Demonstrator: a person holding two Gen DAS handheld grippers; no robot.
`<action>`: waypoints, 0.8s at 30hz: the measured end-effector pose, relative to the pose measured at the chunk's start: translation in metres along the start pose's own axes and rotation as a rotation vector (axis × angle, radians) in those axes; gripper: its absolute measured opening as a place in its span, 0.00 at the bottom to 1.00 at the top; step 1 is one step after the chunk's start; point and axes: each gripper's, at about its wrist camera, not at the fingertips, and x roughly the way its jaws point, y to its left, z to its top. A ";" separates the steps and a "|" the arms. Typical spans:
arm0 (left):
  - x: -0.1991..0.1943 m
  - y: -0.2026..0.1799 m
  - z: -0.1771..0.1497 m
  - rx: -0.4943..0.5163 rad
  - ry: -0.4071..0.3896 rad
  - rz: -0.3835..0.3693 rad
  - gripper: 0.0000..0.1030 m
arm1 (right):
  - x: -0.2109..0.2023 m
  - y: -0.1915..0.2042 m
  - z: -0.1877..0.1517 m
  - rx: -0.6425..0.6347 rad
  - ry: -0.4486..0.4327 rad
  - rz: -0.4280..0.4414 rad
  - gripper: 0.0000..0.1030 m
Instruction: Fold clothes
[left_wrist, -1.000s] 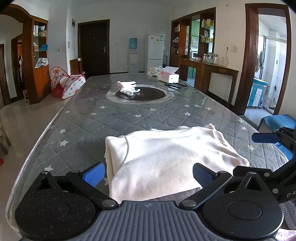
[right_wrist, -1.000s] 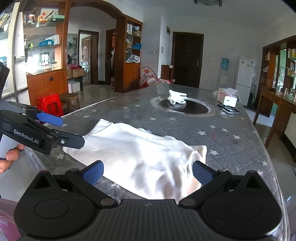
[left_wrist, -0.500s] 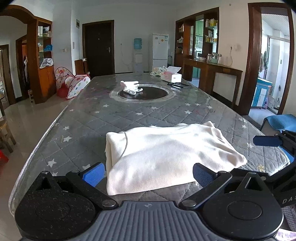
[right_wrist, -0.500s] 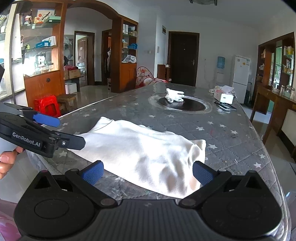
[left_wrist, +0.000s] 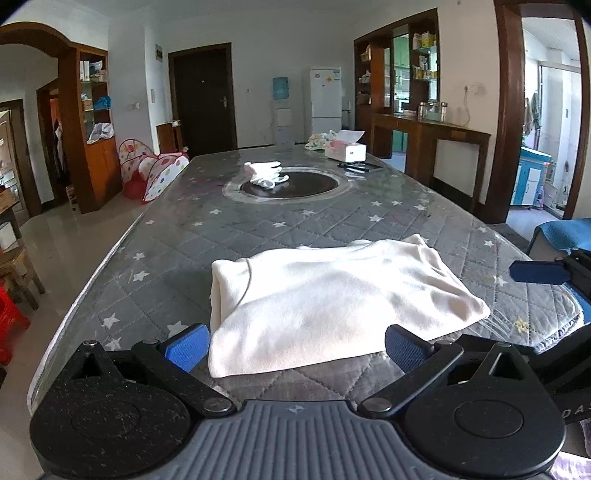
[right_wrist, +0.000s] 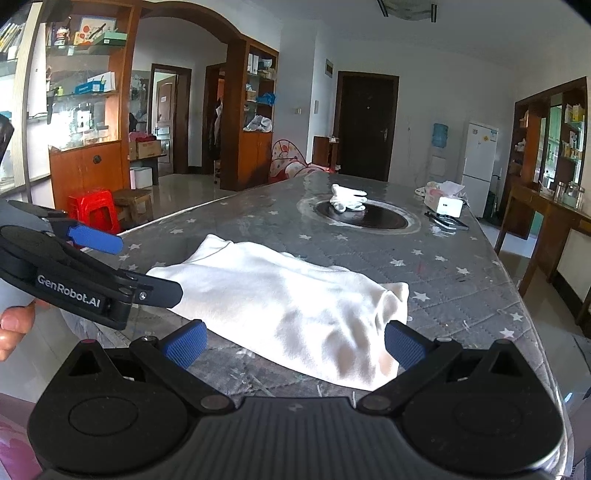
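A folded white garment (left_wrist: 332, 295) lies flat on the grey star-quilted table (left_wrist: 177, 251), near its front edge. My left gripper (left_wrist: 295, 349) is open, its blue pads (left_wrist: 186, 347) just short of the garment's near hem and holding nothing. In the right wrist view the same garment (right_wrist: 295, 306) spreads ahead of my right gripper (right_wrist: 294, 345), which is also open with nothing in it. My left gripper (right_wrist: 144, 266) shows at the garment's left corner there, with a hand behind it. One of the right gripper's blue pads (left_wrist: 537, 272) shows at the right edge of the left wrist view.
A pair of white gloves (left_wrist: 264, 173) rests on a dark round inset (left_wrist: 306, 184) mid-table. A tissue box (left_wrist: 347, 149) and a dark flat item (left_wrist: 360, 168) lie beyond. A red stool (right_wrist: 94, 210) and a wooden stool stand on the floor to the left.
Both grippers have drawn back from the garment: its near hem, earlier between and under the fingers, now lies ahead of them. The garment itself has stayed put.
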 end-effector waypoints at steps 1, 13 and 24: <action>0.001 0.001 0.000 -0.007 0.007 0.002 1.00 | -0.001 0.000 0.000 0.000 -0.003 -0.004 1.00; 0.005 0.003 0.000 -0.032 0.035 0.023 1.00 | 0.002 -0.001 -0.003 0.011 0.001 -0.004 1.00; 0.016 0.004 0.000 -0.023 0.077 0.013 1.00 | 0.011 0.001 -0.003 0.001 0.048 0.049 1.00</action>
